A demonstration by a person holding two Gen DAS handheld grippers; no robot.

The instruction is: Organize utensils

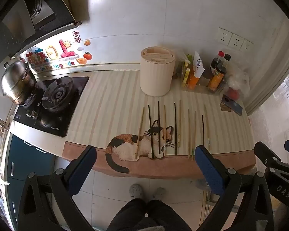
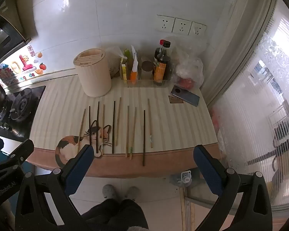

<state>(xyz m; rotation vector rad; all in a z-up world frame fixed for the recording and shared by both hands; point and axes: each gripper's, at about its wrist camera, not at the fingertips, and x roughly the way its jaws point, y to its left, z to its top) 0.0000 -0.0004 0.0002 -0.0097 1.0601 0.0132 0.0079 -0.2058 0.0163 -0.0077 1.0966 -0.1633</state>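
Observation:
Several loose chopsticks, some black (image 1: 175, 129) (image 2: 144, 137) and some light wood (image 1: 189, 133) (image 2: 127, 130), lie side by side on a striped counter mat with a cat picture (image 1: 136, 146) (image 2: 71, 148). A cream round utensil holder (image 1: 157, 73) (image 2: 94, 73) with slots in its lid stands upright behind them. My left gripper (image 1: 145, 155) is open and empty, held in front of the counter's near edge. My right gripper (image 2: 143, 154) is open and empty beside it, also in front of the edge.
A gas stove (image 1: 54, 100) with a steel pot (image 1: 17, 82) is at the left. Sauce bottles (image 2: 160, 65), packets and a plastic bag stand at the back right. A phone (image 2: 185, 95) lies at the right. Wall sockets (image 2: 180, 26) are above. My feet (image 2: 119, 191) stand on the tiled floor below.

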